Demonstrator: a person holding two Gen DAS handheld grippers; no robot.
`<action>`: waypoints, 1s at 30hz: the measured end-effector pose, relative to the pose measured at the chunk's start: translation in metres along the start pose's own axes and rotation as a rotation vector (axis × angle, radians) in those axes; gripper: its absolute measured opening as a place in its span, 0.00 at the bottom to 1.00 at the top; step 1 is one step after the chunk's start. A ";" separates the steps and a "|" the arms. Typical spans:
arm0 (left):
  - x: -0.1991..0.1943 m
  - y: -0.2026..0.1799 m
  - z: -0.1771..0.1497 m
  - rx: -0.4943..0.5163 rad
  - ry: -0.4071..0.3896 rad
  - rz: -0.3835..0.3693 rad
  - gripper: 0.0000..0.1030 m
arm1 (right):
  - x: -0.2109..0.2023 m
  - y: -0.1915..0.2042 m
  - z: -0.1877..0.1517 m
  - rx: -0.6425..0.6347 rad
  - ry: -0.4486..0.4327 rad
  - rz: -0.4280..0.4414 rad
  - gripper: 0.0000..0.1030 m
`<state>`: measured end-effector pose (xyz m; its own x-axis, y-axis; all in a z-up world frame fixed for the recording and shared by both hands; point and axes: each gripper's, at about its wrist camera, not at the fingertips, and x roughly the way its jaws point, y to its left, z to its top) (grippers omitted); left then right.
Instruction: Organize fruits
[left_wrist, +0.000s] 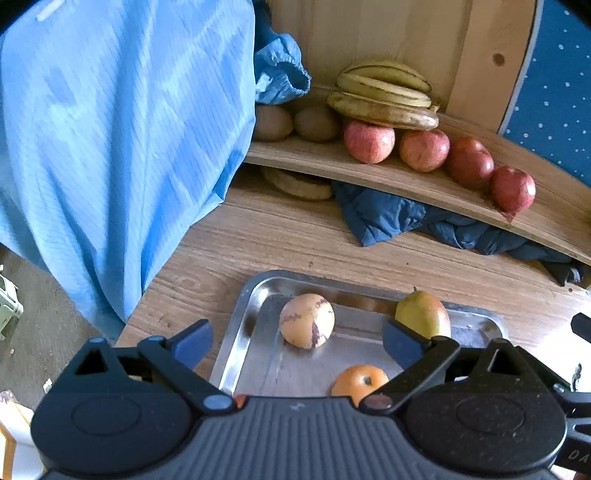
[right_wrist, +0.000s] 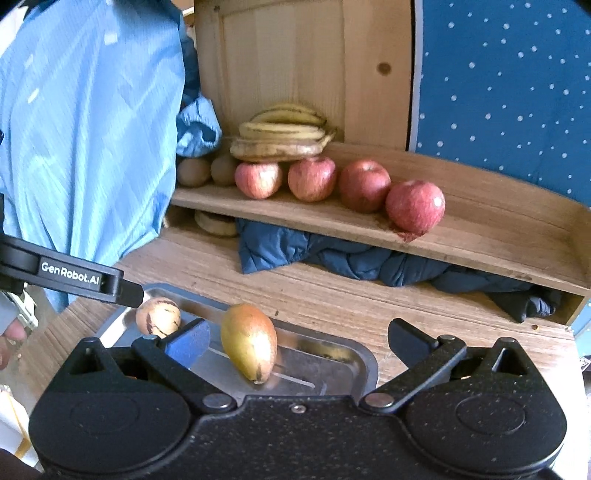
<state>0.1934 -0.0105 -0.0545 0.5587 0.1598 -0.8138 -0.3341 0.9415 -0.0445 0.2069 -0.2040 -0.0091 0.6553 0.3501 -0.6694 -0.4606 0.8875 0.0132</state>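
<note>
The left gripper (left_wrist: 297, 341) hangs over the near end of a shiny rectangular steel tray (left_wrist: 236, 332), its blue-padded fingers (left_wrist: 194, 341) spread wide with nothing between them. Inside the tray a pale, round fruit blotched with brown (left_wrist: 307, 319) lies toward the far left corner, a smooth orange fruit (left_wrist: 360, 382) sits at the near edge just under the gripper body, and a green-yellow mango with a reddish blush (left_wrist: 423, 314) rests against the far right rim.

The right gripper (right_wrist: 295, 341) hovers at the tray's right end, also spread and holding nothing; the mango (right_wrist: 249, 341) lies between its fingers without touching either one. Part of the left gripper's black body, lettered "GenRobot.AI" (right_wrist: 70, 277), reaches in from the left above the blotched fruit (right_wrist: 158, 316).

The tray sits at the near edge of a wood-grain counter (left_wrist: 258, 236). Along the counter's far side runs a raised wooden shelf (right_wrist: 480, 229). On it four red apples (right_wrist: 364, 184) stand in a row, the rightmost nearest the shelf's front edge. A bunch of brown-streaked yellow bananas (right_wrist: 284, 136) rests on top of the two left apples, and two brown round fruits (right_wrist: 194, 171) sit at the shelf's left end. Under the shelf a crumpled dark blue cloth (right_wrist: 332, 254) lies on the counter beside another banana bunch (right_wrist: 216, 223). A person in a light blue striped garment (left_wrist: 110, 147) stands at the counter's left edge.
</note>
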 end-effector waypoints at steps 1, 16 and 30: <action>-0.003 -0.001 -0.003 -0.001 -0.002 -0.002 0.97 | -0.004 0.000 -0.001 0.004 -0.005 0.000 0.99; -0.028 0.006 -0.027 -0.008 -0.060 -0.015 0.97 | -0.048 -0.002 -0.023 0.030 -0.065 -0.009 0.99; -0.043 0.014 -0.054 0.032 -0.062 0.015 0.97 | -0.060 0.009 -0.044 0.089 -0.060 0.005 0.99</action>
<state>0.1232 -0.0201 -0.0516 0.6000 0.1911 -0.7768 -0.3185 0.9478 -0.0129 0.1375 -0.2303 -0.0020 0.6890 0.3694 -0.6236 -0.4106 0.9079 0.0842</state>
